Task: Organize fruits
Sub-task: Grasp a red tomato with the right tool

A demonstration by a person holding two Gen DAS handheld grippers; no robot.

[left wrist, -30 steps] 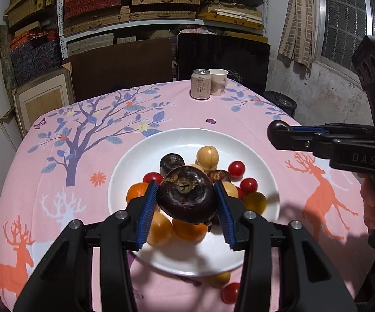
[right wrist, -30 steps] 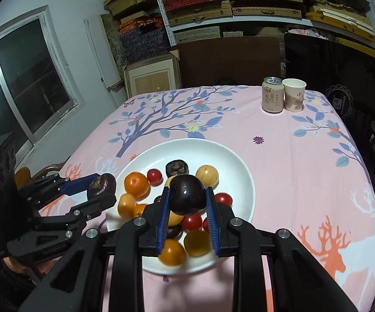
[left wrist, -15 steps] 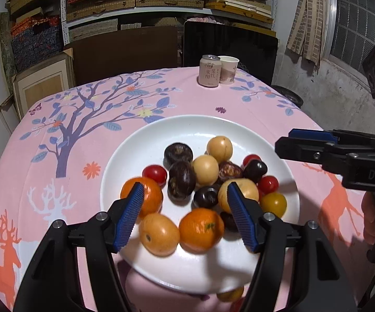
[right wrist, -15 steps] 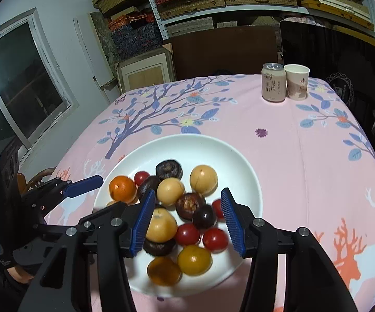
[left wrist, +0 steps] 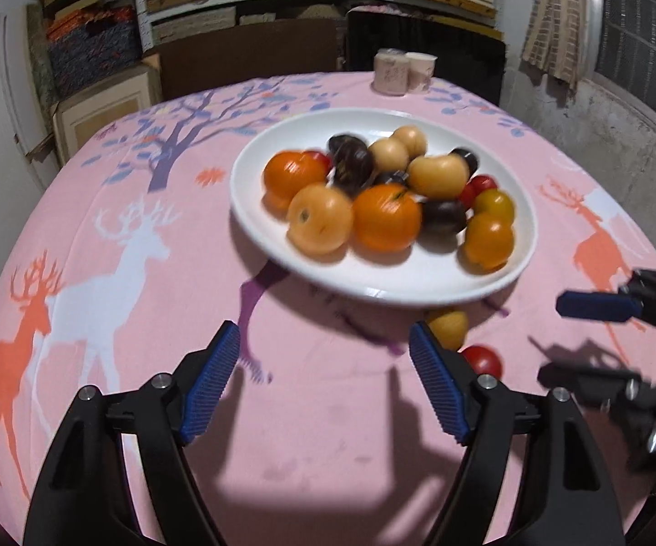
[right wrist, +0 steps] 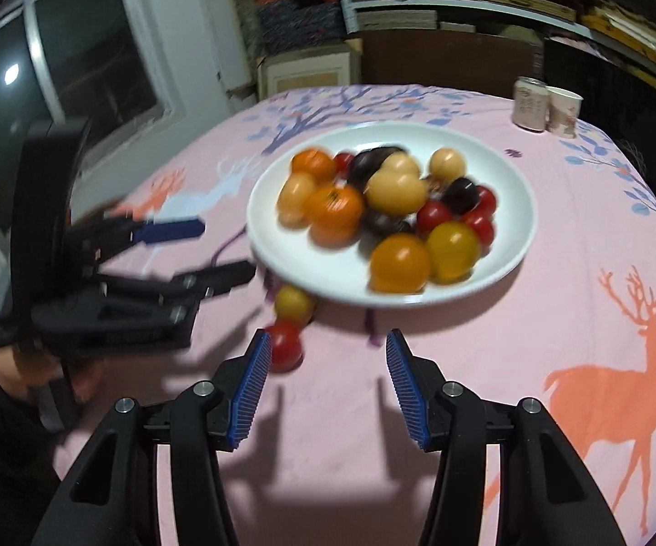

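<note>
White plate (left wrist: 387, 289) heaped with fruit, mid-table. Both claws released, empty: left gripper (left wrist: 323, 380), right gripper (right wrist: 325, 375). 2 strays off the near rim, yellow fruit (right wrist: 294, 304), red tomato (right wrist: 285, 341). Round, liable to roll if nudged.

Fruits (left wrist: 385, 193) are sitting piled in a plate (left wrist: 264, 227) mid-bench (left wrist: 328, 432); two tomatoes (left wrist: 481, 359) are lying at its six o'clock, and a can (right wrist: 529, 103) at one o'clock.

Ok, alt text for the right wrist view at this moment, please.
The open, empty right gripper hovers over a pink deer-print tablecloth, just short of a white plate heaped with mixed fruit. A yellow tomato and a red tomato lie off the plate near its front rim, and the left gripper is open at left.
</note>
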